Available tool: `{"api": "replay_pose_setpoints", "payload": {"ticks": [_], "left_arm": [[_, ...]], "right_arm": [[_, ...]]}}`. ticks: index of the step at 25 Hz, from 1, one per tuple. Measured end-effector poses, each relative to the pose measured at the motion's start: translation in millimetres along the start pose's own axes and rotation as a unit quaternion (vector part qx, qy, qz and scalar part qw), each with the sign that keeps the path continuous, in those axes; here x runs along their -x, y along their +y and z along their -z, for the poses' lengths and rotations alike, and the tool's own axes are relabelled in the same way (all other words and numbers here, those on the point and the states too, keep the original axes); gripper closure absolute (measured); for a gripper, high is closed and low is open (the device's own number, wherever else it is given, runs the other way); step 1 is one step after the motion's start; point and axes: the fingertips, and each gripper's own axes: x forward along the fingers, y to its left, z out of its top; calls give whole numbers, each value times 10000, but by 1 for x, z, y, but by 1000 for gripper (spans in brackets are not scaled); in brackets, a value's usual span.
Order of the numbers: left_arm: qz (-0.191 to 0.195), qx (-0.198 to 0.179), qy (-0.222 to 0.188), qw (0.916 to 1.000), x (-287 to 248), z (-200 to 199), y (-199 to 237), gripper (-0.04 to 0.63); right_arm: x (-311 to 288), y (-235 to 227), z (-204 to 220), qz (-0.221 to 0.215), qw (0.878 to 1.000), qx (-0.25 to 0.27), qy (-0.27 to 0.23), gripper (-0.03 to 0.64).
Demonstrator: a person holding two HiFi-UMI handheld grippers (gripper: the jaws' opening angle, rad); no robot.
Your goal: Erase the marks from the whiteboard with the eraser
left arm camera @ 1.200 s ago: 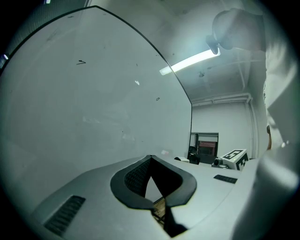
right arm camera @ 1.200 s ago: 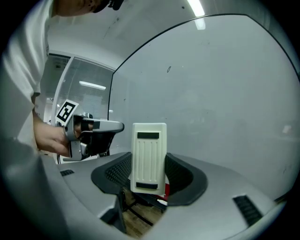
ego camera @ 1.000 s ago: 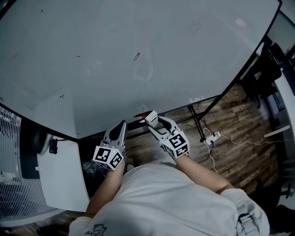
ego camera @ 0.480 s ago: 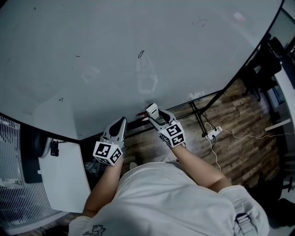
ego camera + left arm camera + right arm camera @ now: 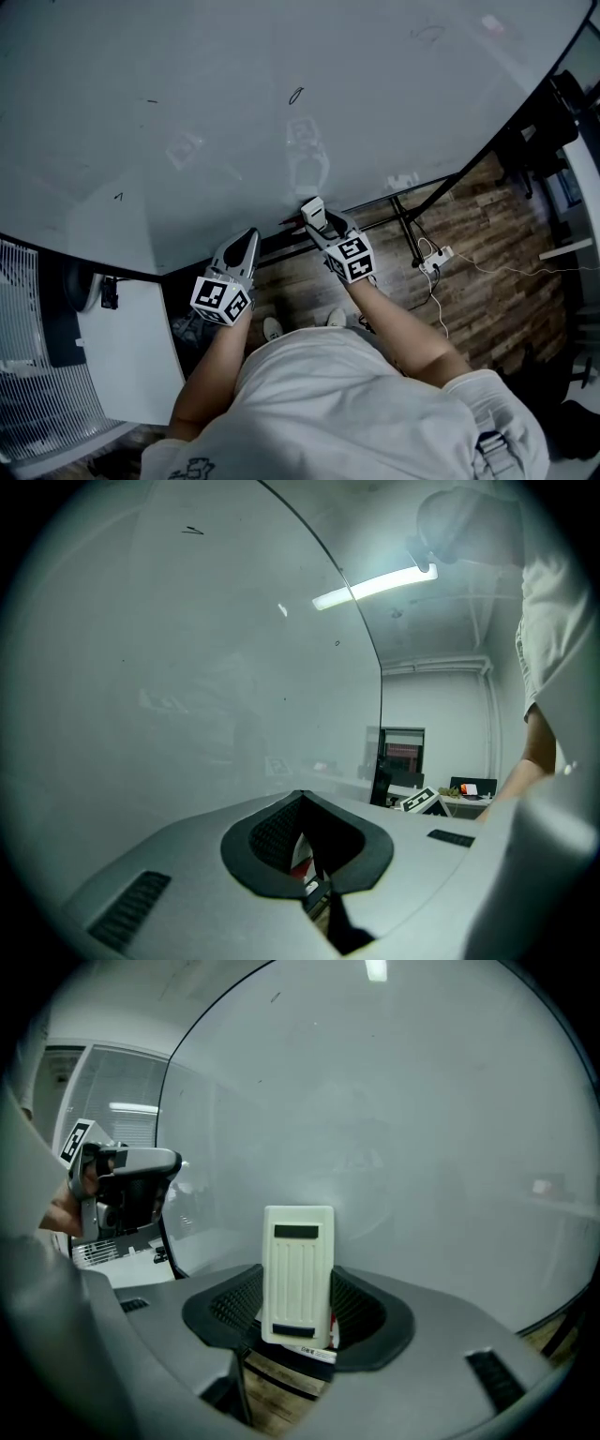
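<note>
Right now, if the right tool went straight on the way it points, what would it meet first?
The whiteboard, probably: the eraser held in the right tool would touch it first, though the gap is unclear.

Grey left gripper (image 5: 248,236), right gripper (image 5: 313,218); pale T-shirt (image 5: 356,412).

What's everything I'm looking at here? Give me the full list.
whiteboard: one, white, fills the upper view
marks: a few, dark, small, scattered on the whiteboard
eraser: one, cream, between the right gripper's jaws
power strip: one, white, on the wood floor, right
tabletop: one, white, lower left
left gripper: one, grey, jaws together, empty, below the whiteboard
right gripper: one, grey, clamped on the eraser, at the whiteboard's lower edge
</note>
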Motion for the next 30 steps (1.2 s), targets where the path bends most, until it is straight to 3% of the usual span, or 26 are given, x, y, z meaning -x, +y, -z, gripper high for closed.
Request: {"api": "replay_pose_setpoints", "payload": {"ticks": [18,30], "left_arm": [[-2,19,-32,10000,6,3,-5,589],[-174,3,-42,9998,24,3,4,589]], "right_arm": [[-18,11,4,-129,9984,-522,169,387],[-52,71,16,-820,9940,-531,496,387]]}}
